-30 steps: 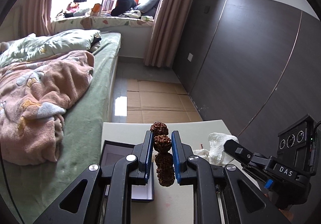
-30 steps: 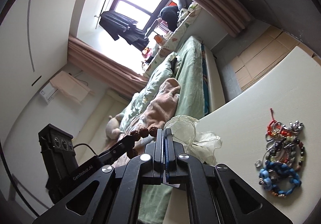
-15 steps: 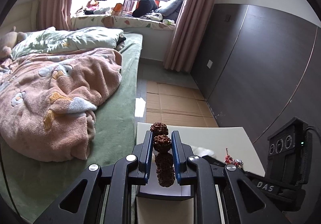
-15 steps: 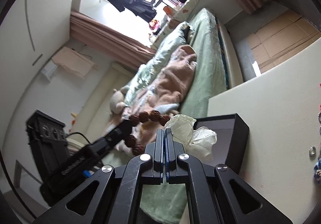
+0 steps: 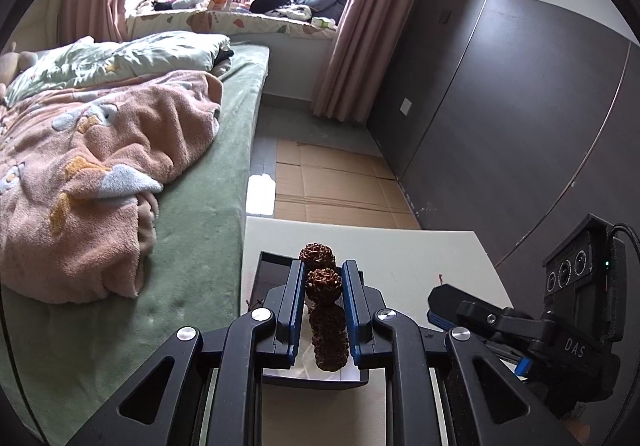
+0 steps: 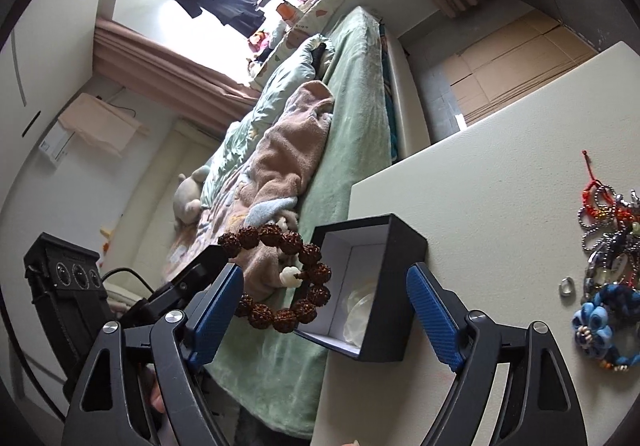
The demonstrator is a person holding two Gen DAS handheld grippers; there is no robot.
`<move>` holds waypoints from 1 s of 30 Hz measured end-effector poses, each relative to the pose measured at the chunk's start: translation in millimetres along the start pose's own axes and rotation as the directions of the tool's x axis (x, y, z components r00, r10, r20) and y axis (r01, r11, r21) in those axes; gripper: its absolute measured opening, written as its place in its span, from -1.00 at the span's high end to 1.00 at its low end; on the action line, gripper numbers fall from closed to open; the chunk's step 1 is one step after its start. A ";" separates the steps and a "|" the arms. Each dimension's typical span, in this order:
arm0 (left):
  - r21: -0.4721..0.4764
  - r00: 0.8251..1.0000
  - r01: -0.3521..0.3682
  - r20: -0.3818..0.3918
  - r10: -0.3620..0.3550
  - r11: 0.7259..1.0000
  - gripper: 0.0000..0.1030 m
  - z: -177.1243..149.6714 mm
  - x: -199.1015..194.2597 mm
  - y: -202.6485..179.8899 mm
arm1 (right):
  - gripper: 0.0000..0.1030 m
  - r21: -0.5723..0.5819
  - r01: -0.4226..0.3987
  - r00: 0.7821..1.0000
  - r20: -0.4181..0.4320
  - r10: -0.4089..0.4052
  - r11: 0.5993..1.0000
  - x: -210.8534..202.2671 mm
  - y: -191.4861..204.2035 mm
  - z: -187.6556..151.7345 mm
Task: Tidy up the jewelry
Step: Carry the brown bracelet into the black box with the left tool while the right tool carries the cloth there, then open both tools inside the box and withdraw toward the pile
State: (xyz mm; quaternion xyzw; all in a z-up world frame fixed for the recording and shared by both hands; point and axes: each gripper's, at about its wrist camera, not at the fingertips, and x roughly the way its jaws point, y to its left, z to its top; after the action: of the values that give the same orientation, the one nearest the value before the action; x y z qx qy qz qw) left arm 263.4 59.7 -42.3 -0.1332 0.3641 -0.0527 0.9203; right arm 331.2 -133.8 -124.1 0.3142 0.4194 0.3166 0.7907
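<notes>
My left gripper (image 5: 323, 284) is shut on a brown bead bracelet (image 5: 323, 285), held above an open black box (image 5: 267, 272) with a white lining. In the right wrist view the bracelet (image 6: 298, 278) hangs as a ring with one white bead just left of the box (image 6: 396, 246), which holds a crumpled clear pouch (image 6: 360, 306). My right gripper (image 6: 326, 310) is open and empty, its blue pads on either side of the box. The left gripper shows at the lower left (image 6: 192, 274). The right gripper shows at the right in the left wrist view (image 5: 444, 302).
The box stands at the left edge of a cream table (image 6: 500, 182), next to a green bed (image 5: 200, 230) with a pink blanket. A pile of bracelets and chains (image 6: 608, 242), a small ring (image 6: 566, 286) and a blue braided bracelet (image 6: 604, 322) lie at the table's right.
My right gripper was shut on the clear pouch; it has opened and the pouch now lies in the box. My left gripper moved over the box with the bracelet.
</notes>
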 end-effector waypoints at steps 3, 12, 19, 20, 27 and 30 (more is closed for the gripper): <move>0.022 0.993 -0.092 -0.068 0.093 0.996 0.52 -2.5 19.5 -2.8 | -0.63 0.020 0.008 1.000 0.015 -0.008 1.000 -7.8 -9.2 3.9; -0.003 0.988 -0.149 -0.027 0.149 0.989 -0.83 -2.5 13.6 -3.9 | -0.63 0.012 0.054 0.995 0.085 -0.055 0.998 -47.1 -22.0 9.4; 0.061 0.995 -0.094 -0.028 0.095 0.994 -0.83 -9.9 19.6 -36.8 | -0.64 0.039 0.151 0.978 0.139 -0.155 0.988 -84.0 -44.5 10.7; 0.065 0.996 -0.082 -0.037 0.085 0.994 -0.83 -11.7 22.5 -41.3 | -0.63 0.045 0.155 0.977 0.141 -0.160 0.987 -88.5 -48.4 10.5; 0.080 0.997 -0.016 -0.073 0.022 0.997 -0.83 -22.6 34.7 -69.3 | -0.63 0.092 0.259 0.951 0.149 -0.271 0.961 -113.9 -74.5 11.6; 0.089 0.996 0.007 -0.090 0.001 0.996 -0.83 -26.9 38.4 -81.2 | -0.63 0.099 0.283 0.945 0.143 -0.295 0.954 -120.6 -81.3 11.3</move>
State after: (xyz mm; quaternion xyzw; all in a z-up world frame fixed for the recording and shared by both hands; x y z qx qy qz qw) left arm 273.0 -31.2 -63.3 -0.0899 0.4022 -0.0765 0.9079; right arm 306.2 -277.6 -125.1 0.3034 0.4098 0.1553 0.8461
